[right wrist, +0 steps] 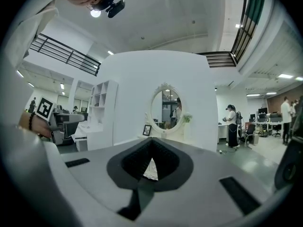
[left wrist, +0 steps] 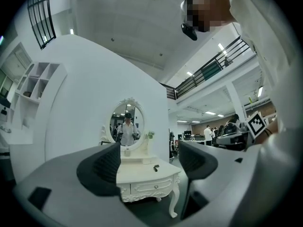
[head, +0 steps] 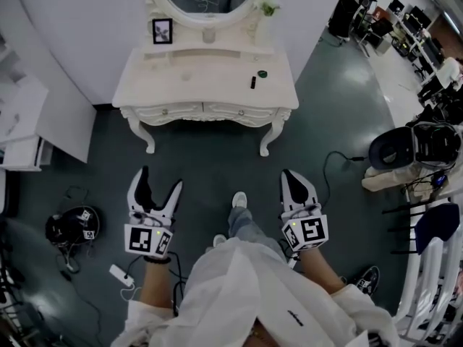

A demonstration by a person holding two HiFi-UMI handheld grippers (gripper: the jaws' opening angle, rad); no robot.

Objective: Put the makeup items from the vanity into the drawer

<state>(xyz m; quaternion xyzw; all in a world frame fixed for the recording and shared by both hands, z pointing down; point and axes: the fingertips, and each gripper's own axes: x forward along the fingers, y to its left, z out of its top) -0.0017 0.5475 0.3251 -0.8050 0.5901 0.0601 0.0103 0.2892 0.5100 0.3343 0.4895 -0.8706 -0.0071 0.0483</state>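
Far from the vanity (head: pixel 181 78), grippers empty

On its right side lie a dark tube (head: pixel 253 82) and a round jar (head: pixel 262 74). Jaws of the left gripper (head: pixel 160 180) stand apart; those of the right gripper (head: pixel 290 178) are together. The drawer (head: pixel 239 111) looks closed, and I think the slim tube may roll off if nudged.

A person in a loose white coat (head: pixel 239 288), blue jeans (head: pixel 249 226) and white shoes (head: pixel 239 199), with a dark bracelet (head: pixel 155 259) at the left wrist. The left gripper (head: pixel 160 179) and right gripper (head: pixel 289 176) have white shells and black ribbed jaws. Each bears a cube (head: pixel 148 239) of black-and-white square markers and a small green light (head: pixel 157 233).
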